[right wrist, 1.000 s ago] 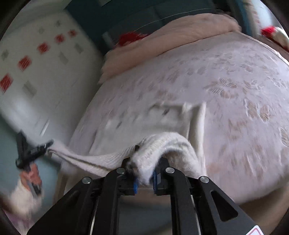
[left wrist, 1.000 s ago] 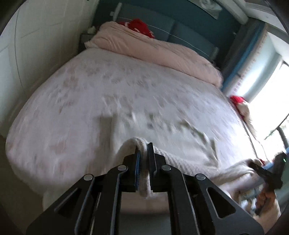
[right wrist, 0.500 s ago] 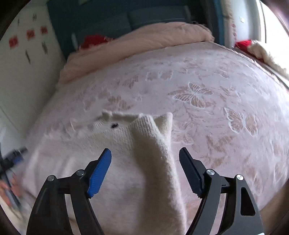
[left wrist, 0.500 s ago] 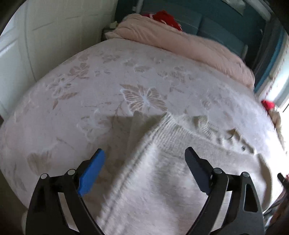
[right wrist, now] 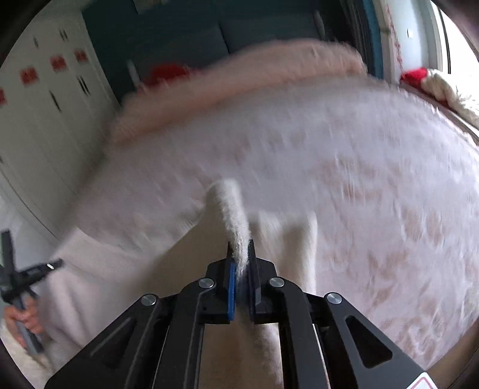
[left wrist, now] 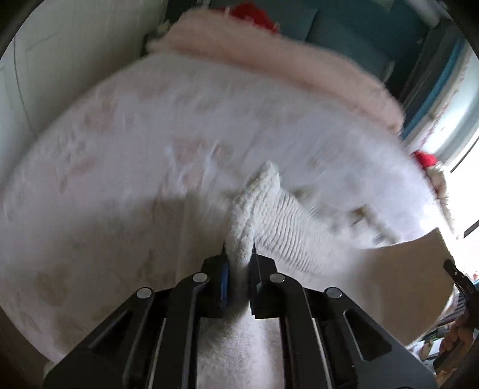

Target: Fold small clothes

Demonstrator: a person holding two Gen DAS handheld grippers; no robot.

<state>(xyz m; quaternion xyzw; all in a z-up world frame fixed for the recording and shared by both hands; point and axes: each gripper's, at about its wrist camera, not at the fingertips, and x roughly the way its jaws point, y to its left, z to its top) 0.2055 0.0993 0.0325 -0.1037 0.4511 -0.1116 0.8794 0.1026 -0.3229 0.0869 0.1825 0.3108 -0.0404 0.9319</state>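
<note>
A cream knitted sweater (left wrist: 278,221) lies on the bed, blurred by motion. My left gripper (left wrist: 238,254) is shut on a bunched ribbed edge of it, which sticks up between the pads. In the right wrist view the same sweater (right wrist: 296,239) spreads below, and my right gripper (right wrist: 241,254) is shut on a fuzzy fold of its edge. The cloth stretches between the two grippers. The right gripper's handle (left wrist: 461,284) shows at the left view's right edge; the left gripper's handle (right wrist: 27,278), in a hand, shows at the right view's left edge.
The bed's pale floral cover (left wrist: 134,143) fills both views. A pink duvet (left wrist: 284,65) is bunched at the headboard with a red item (left wrist: 254,12) behind. White wardrobe doors (right wrist: 39,98) stand to the left, a window (left wrist: 461,125) to the right.
Half a second ago both grippers stood wide open over the sweater lying flat. Now both have shut on its edges and the cloth is bunched up in them.
</note>
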